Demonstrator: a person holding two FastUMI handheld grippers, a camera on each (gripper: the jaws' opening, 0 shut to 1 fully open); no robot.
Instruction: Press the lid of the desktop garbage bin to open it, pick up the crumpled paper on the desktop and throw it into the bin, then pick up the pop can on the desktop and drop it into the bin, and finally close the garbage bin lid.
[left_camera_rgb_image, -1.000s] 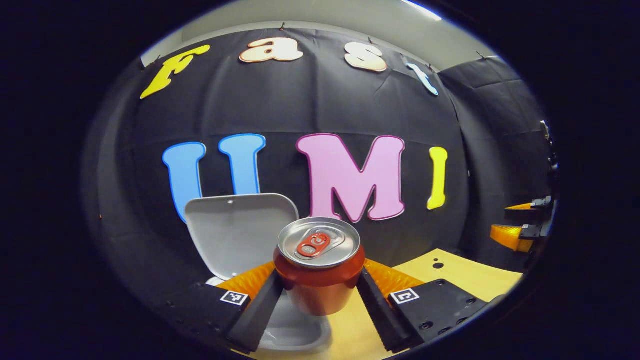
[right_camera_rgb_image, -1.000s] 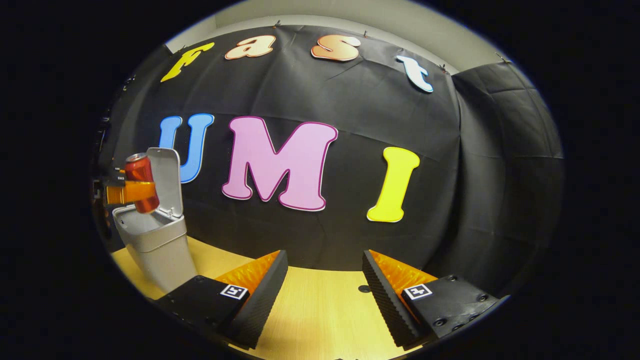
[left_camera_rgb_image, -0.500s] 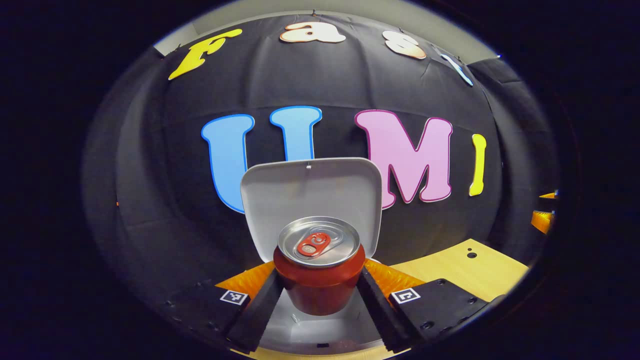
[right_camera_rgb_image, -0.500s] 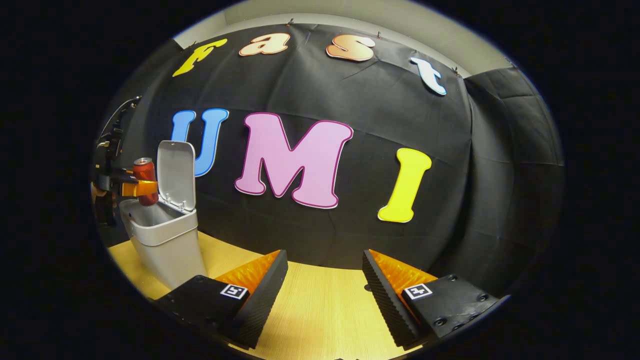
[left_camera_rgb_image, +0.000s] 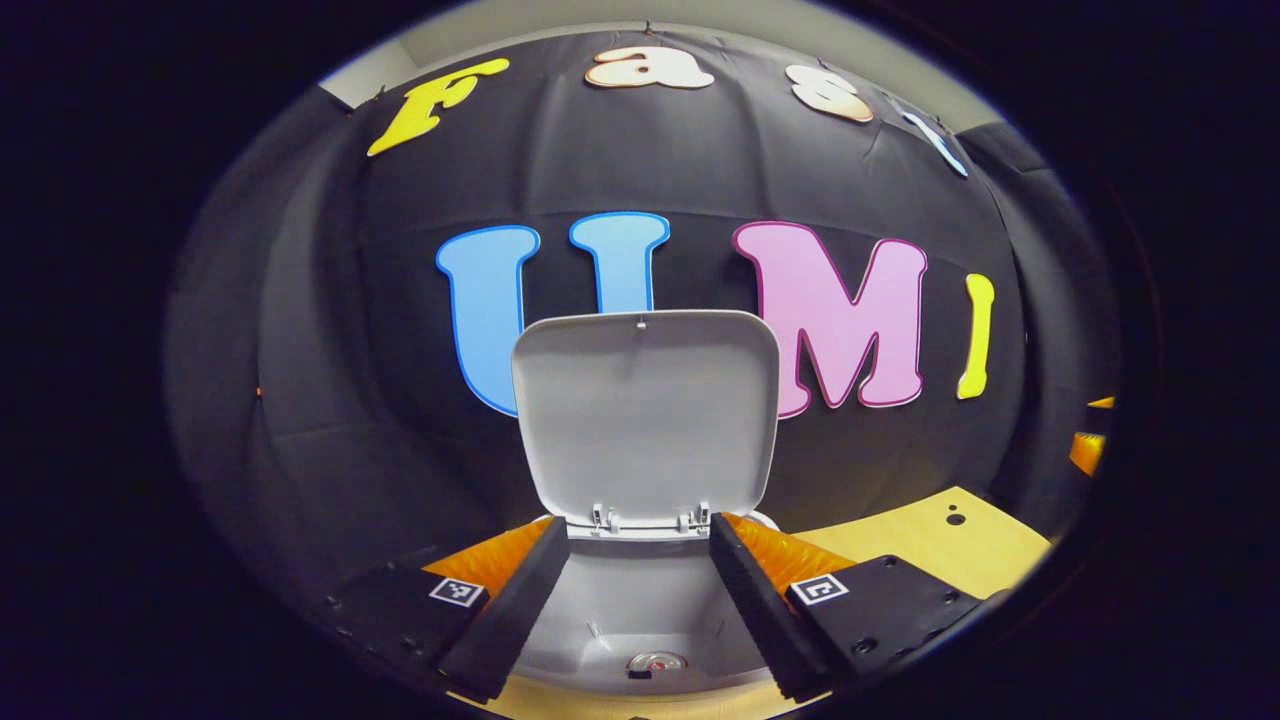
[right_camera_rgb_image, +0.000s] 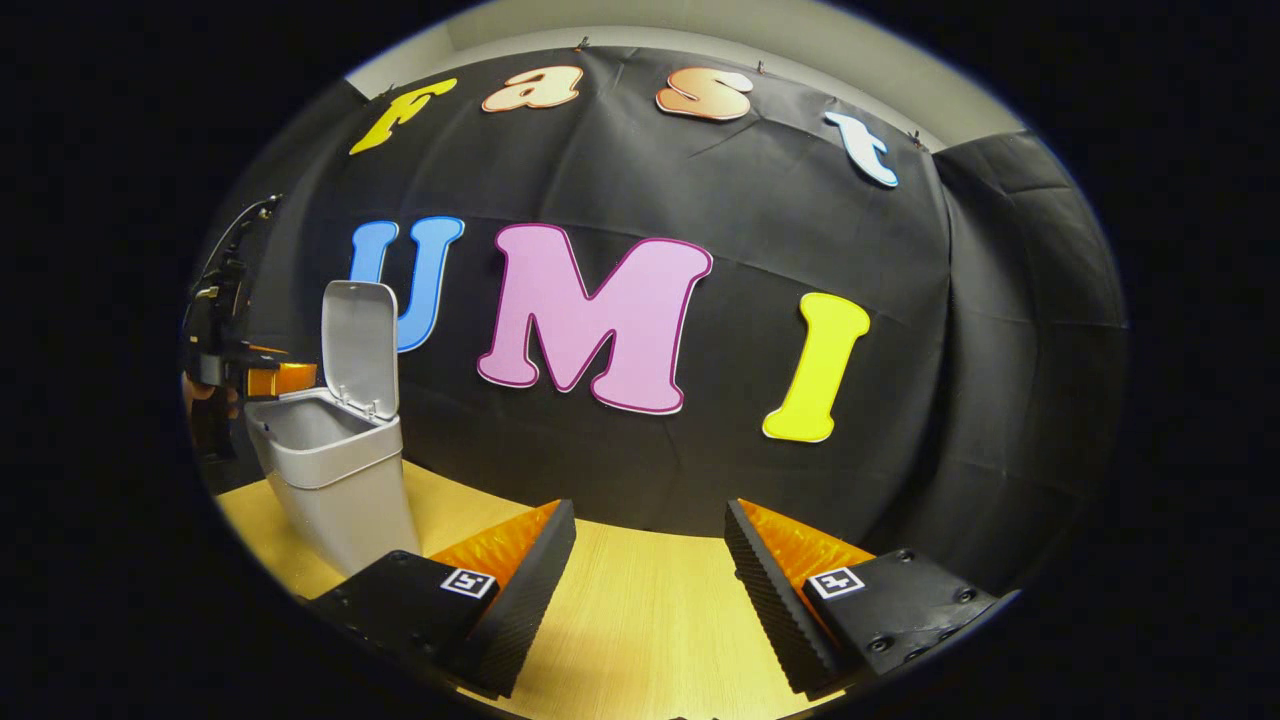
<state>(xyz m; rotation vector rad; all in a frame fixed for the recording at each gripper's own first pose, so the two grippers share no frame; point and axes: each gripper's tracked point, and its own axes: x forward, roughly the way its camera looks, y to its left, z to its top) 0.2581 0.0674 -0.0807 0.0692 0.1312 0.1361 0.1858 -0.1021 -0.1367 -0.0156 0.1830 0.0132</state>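
Observation:
The grey desktop bin (right_camera_rgb_image: 335, 480) stands at the table's left with its lid (left_camera_rgb_image: 645, 415) (right_camera_rgb_image: 360, 350) raised upright. My left gripper (left_camera_rgb_image: 638, 535) hangs open right above the bin's mouth, nothing between its fingers. Deep inside the bin, the pop can's top (left_camera_rgb_image: 655, 663) shows at the bottom. In the right gripper view the left gripper (right_camera_rgb_image: 270, 378) is seen just left of the lid, over the opening. My right gripper (right_camera_rgb_image: 648, 520) is open and empty above the wooden table (right_camera_rgb_image: 640, 620), well to the bin's right.
The black cloth wall rises close behind the bin. Bare wooden tabletop (left_camera_rgb_image: 925, 545) stretches to the bin's right, with a small dark hole (left_camera_rgb_image: 955, 519) in it.
The left gripper carried the red can over the bin's mouth, then let it go; the can dropped inside. The right gripper barely moved.

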